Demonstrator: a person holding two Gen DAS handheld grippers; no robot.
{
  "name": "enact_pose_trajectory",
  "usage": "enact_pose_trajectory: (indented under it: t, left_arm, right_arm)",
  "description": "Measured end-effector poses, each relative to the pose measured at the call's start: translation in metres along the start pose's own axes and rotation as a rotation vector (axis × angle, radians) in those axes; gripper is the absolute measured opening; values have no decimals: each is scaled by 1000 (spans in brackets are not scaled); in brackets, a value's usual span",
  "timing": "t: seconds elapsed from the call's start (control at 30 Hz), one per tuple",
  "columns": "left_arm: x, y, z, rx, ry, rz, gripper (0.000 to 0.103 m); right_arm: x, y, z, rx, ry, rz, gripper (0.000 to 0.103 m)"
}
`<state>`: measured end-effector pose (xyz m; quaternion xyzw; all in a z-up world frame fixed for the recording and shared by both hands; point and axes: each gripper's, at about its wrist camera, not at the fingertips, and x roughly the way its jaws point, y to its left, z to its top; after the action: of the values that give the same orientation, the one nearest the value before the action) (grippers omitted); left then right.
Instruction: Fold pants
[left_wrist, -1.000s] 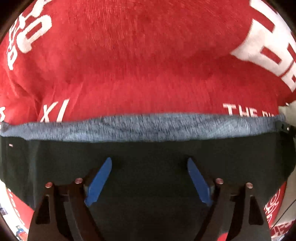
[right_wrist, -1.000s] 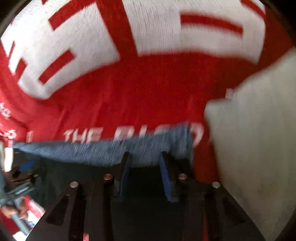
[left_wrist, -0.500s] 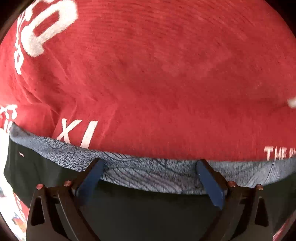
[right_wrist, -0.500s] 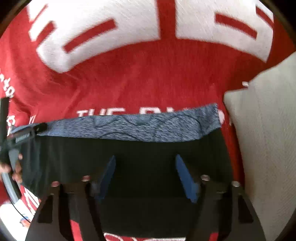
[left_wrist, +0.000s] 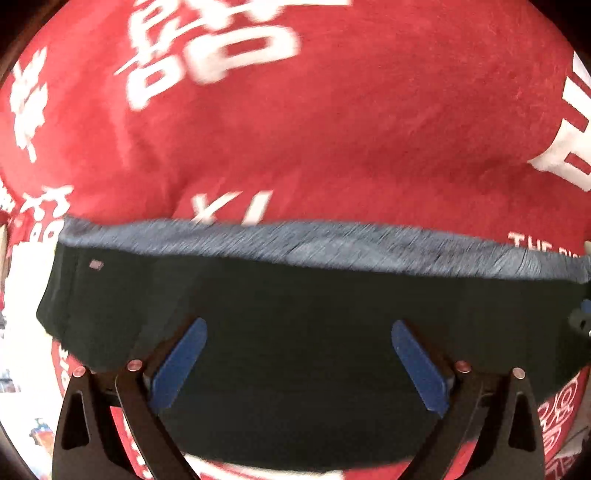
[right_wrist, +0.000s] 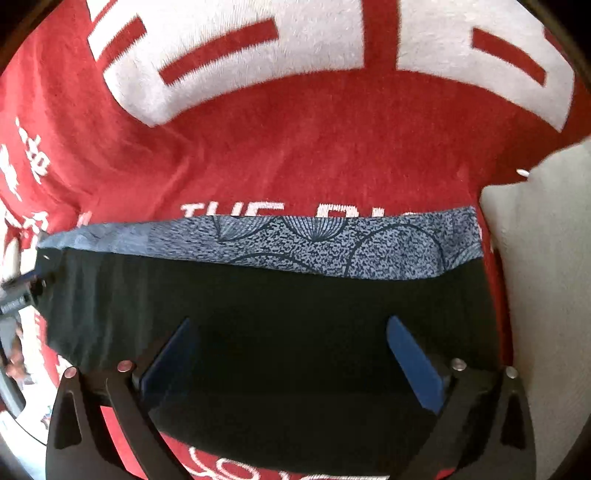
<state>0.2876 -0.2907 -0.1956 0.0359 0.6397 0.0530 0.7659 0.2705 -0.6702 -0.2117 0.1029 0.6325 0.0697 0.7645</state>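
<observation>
Pants: I see the black pants (left_wrist: 295, 332) folded flat on the red blanket (left_wrist: 332, 129), their grey-blue patterned waistband (right_wrist: 332, 243) along the far edge.
Left hand-held gripper: my left hand-held gripper (left_wrist: 295, 354) is released, blue pads (left_wrist: 177, 365) spread wide over the black fabric, grasping nothing.
Right hand-held gripper: my right hand-held gripper (right_wrist: 291, 354) is also spread wide over the pants, empty.
Blanket: red with large white lettering, under the pants on all sides.
Cushion: a pale cushion (right_wrist: 546, 277) sits just right of the pants.
</observation>
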Motion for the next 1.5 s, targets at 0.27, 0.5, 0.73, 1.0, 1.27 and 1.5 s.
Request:
enact_pose_trajectory:
  t: [0.27, 0.5, 0.73, 1.0, 1.27, 1.5]
  left_arm:
    - [-8, 50, -40, -34, 30, 39, 102]
    - [-15, 83, -81, -91, 47, -98, 102]
    - [3, 103, -115, -292, 139, -488, 86]
    - [29, 117, -119, -473, 169, -672, 86]
    - [25, 121, -128, -529, 195, -748, 86]
    - [15, 127, -131, -568, 184, -781, 86]
  right_arm:
    - [-32, 9, -47, 163, -10, 86, 103]
    - [-39, 69, -99, 230, 46, 252, 99]
    - [18, 135, -125, 443, 87, 556, 71]
    - [68, 186, -125, 571, 115, 640, 61]
    - [69, 193, -121, 603, 110, 589, 39]
    - [52, 187, -135, 629, 101, 587, 31]
